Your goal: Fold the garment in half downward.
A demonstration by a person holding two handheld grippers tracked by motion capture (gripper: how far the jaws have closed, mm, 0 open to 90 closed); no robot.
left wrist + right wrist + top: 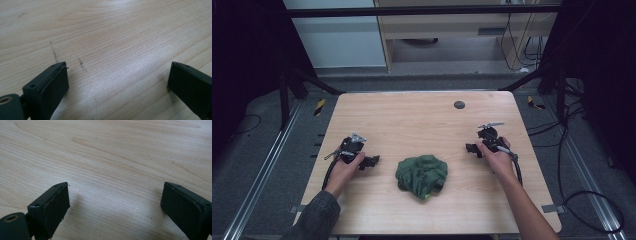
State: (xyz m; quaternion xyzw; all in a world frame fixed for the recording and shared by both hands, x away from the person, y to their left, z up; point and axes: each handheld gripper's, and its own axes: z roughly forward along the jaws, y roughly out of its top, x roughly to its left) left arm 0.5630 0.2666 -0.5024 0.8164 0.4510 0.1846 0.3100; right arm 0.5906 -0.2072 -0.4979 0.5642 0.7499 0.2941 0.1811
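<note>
Flanking a crumpled green cloth point(422, 175), the left tool point(371, 161) and the right tool point(471, 148) both point inward toward it, each held just above the wooden tabletop point(412, 120). The cloth lies between them, a little nearer the person than either tool, bunched into a rough mound with no clear long axis; if anything it spreads slightly wider from side to side than from front to back.

Both tools stand wide and empty. In the left gripper view the two black jaws are well apart with bare wood grain and a few faint dark scuffs between them; in the right gripper view the jaws are likewise spread, again with plain wood between them.

From the left tool the cloth sits ahead and slightly toward the person, near but not touching. From the right tool it lies ahead and more markedly toward the person, somewhat farther off. The left tool looks the nearer of the two, so I judge it has the shorter reach to the cloth's edge.

Since neither tool points squarely at the mound, the coming move probably calls for each to swing inward and back toward the person before closing on an edge or fold. Which fold offers a clean grip cannot be told from here.
</note>
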